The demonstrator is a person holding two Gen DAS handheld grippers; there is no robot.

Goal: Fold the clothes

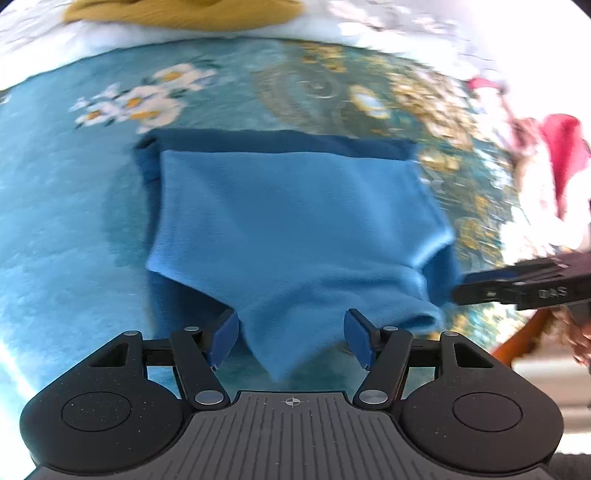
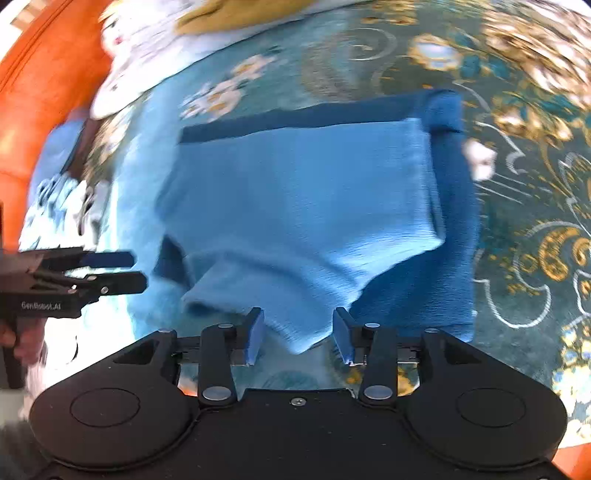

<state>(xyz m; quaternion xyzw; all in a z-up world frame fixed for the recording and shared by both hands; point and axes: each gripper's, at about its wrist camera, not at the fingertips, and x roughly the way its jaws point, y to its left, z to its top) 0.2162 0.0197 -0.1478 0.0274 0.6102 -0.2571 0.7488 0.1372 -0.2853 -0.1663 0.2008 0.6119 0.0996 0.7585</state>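
Observation:
A blue garment (image 1: 295, 221) lies partly folded on a teal patterned bedspread (image 1: 66, 206), its light side folded over a darker layer. A light blue corner of it hangs between the open fingers of my left gripper (image 1: 291, 338). In the right wrist view the same garment (image 2: 303, 206) shows, and a corner lies between the open fingers of my right gripper (image 2: 299, 334). The right gripper appears at the right edge of the left wrist view (image 1: 517, 288). The left gripper appears at the left edge of the right wrist view (image 2: 92, 277).
A mustard yellow cloth (image 1: 184, 14) lies at the far edge on white bedding. A red and white item (image 1: 561, 155) is at the right. An orange surface (image 2: 40, 85) borders the bedspread on the left of the right wrist view.

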